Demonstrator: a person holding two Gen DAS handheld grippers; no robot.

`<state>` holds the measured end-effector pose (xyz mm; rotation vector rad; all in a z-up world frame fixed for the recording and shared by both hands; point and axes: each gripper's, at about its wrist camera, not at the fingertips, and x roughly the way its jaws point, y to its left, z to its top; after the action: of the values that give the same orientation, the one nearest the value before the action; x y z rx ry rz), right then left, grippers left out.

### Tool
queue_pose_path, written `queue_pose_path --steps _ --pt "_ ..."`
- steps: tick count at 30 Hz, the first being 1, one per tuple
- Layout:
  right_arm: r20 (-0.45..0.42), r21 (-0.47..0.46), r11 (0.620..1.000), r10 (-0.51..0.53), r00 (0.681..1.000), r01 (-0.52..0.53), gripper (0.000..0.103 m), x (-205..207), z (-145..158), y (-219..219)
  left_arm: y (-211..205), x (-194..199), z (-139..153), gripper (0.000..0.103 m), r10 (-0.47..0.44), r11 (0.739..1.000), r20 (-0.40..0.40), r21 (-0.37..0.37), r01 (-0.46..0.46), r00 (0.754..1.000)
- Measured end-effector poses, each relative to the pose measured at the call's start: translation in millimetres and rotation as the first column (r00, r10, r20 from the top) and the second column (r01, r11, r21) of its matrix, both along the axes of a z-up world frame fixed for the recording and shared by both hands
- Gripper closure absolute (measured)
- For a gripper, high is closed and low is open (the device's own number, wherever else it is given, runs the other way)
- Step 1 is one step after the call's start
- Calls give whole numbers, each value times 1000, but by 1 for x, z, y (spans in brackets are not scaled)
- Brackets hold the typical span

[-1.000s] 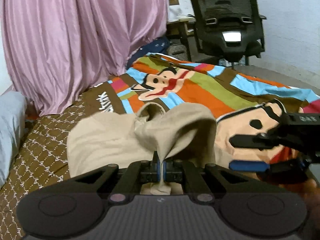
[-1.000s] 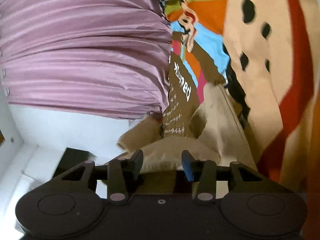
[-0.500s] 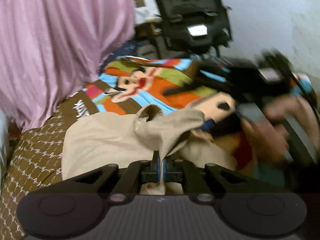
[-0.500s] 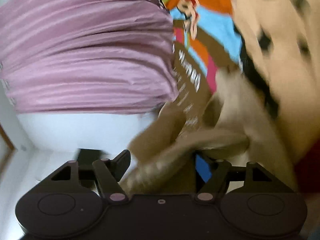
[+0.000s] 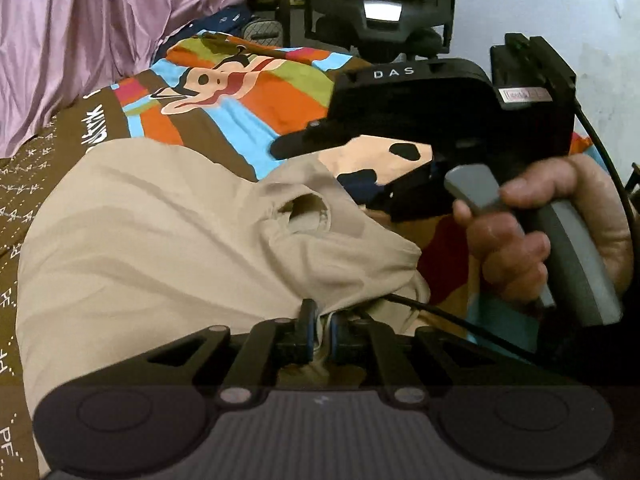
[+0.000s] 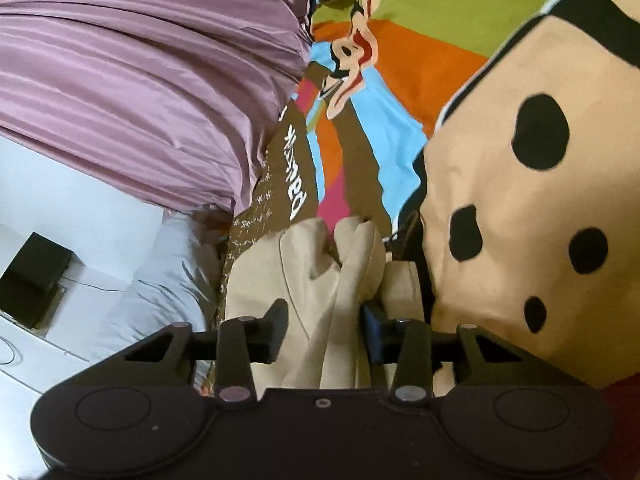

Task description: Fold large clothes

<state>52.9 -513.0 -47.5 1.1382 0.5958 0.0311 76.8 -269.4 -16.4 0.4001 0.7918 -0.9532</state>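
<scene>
Left gripper (image 5: 320, 330) pinches my garment's (image 5: 168, 232) near edge; right gripper (image 6: 324, 330), spread, straddles its bunched fold just beside.

Left gripper (image 5: 320, 334): jaws nearly closed, pinching beige cloth. Right gripper (image 6: 326, 330): jaws apart, cloth between. Right hand (image 5: 552, 236): wrapped around handle.

The garment (image 5: 168, 232) lies on the bedspread (image 5: 256, 100), curtain (image 5: 80, 32) left, chair (image 5: 380, 4) behind.
</scene>
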Motion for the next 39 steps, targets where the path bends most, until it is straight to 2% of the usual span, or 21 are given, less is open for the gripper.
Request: queue_pose_path --steps 1,2,3,4,5,7,9,13,16,17,18,20,22,23,25,27,29,30,33,35,39 --pt "6 -5 999 34 999 -34 36 0 1 4 2 0 1 93 -3 1000 -3 1 3 1000" --pt "9 -27 997 69 998 -68 35 1 3 9 3 0 3 92 -4 1000 -4 1 4 1000" --pt "1 -68 994 91 996 -91 36 5 5 14 6 0 4 83 0 1000 -4 -2 0 1000" --pt "-27 -145 983 109 994 -111 47 9 9 22 8 0 6 71 2 1000 -16 -7 -2 1000" --pt "-65 -231 965 113 992 -125 57 15 11 29 10 0 9 64 9 1000 -38 -16 -9 999" --pt "-85 -322 937 112 990 -134 73 18 13 37 17 3 17 36 2 997 -103 -79 -10 995" --pt "-75 -316 941 101 992 -120 79 18 9 35 32 3 29 26 -1 987 -155 -156 -24 988" --pt "-90 -319 943 70 993 -96 81 14 5 31 69 4 55 12 27 960 -166 -272 -72 986" --pt "-91 -368 925 66 994 -95 81 8 11 37 108 11 67 5 165 921 -158 -329 -210 974" --pt "-90 -392 915 66 994 -96 81 6 13 40 118 16 68 3 228 903 -162 -334 -271 960" --pt "-89 -421 902 64 994 -96 79 5 16 44 131 23 67 0 322 874 -167 -327 -360 932" --pt "-77 -497 865 43 996 -76 72 0 24 53 148 42 62 1 510 799 -172 -268 -538 843" --pt "-49 -591 806 9 999 -36 56 -8 34 64 160 65 53 1 644 718 -200 -176 -673 739" --pt "-24 -652 758 -13 1000 -5 50 -12 40 72 165 75 47 1 662 696 -227 -168 -698 714" --pt "35 -732 680 -26 999 43 40 -22 49 85 170 89 37 1 661 677 -290 -166 -717 692" --pt "83 -784 617 -12 996 73 31 -31 56 100 167 99 26 1 634 684 -341 -172 -709 695" --pt "76 -824 563 19 997 52 31 -35 56 115 155 101 15 1 613 711 -347 -149 -687 710" --pt "41 -841 541 35 999 16 32 -34 53 120 148 101 7 0 611 726 -330 -129 -675 720" --pt "-125 -852 507 47 991 -132 48 -25 37 131 142 93 -8 0 595 752 -293 -124 -647 748" --pt "-199 -833 521 31 979 -186 49 -23 27 131 141 86 -14 1 583 769 -275 -115 -629 764" --pt "-139 -785 610 1 990 -111 49 -28 38 118 146 83 -27 1 555 787 -289 -121 -605 780"
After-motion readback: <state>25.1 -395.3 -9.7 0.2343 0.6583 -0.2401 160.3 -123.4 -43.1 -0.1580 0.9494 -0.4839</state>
